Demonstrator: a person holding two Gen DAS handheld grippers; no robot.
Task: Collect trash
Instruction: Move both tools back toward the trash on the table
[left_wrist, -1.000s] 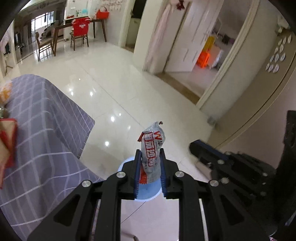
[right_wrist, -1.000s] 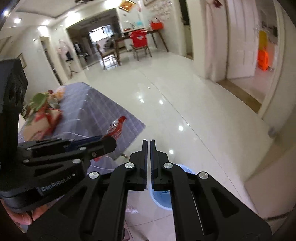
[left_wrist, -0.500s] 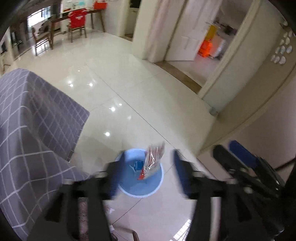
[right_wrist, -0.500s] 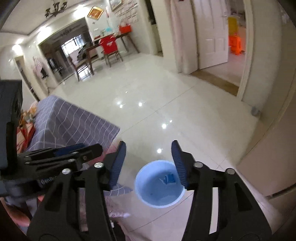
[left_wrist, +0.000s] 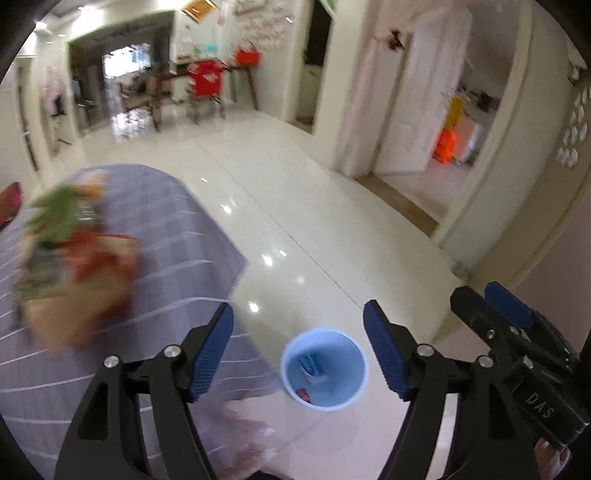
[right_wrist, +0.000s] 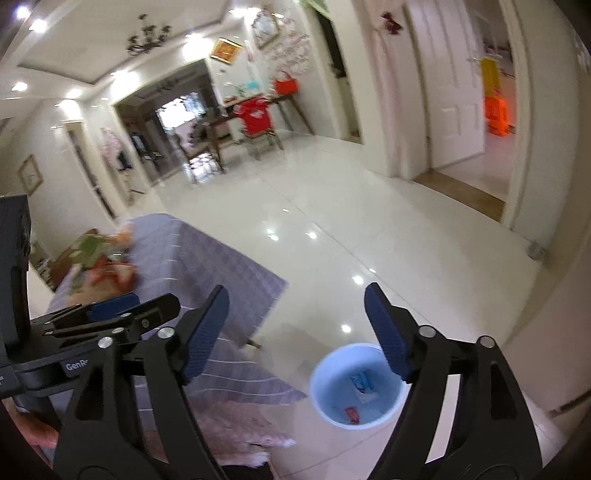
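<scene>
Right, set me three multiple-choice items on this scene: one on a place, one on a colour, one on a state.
1. Where does the bin stand?
A. on the floor
B. on the table
C. on a chair

2. What colour is the bin?
A. red
B. light blue
C. black

3. What is between the left gripper's pads?
A. a wrapper
B. a cup
C. nothing

Answers: 1 A, it sits on the floor beside the table. 2 B, its wall is pale blue. 3 C, the jaws are opening with nothing gripped.

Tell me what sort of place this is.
Most likely a home's living and dining area: a glossy tiled floor, a dining table with chairs at the far end, a chandelier, and a cloth-covered table nearby.
</scene>
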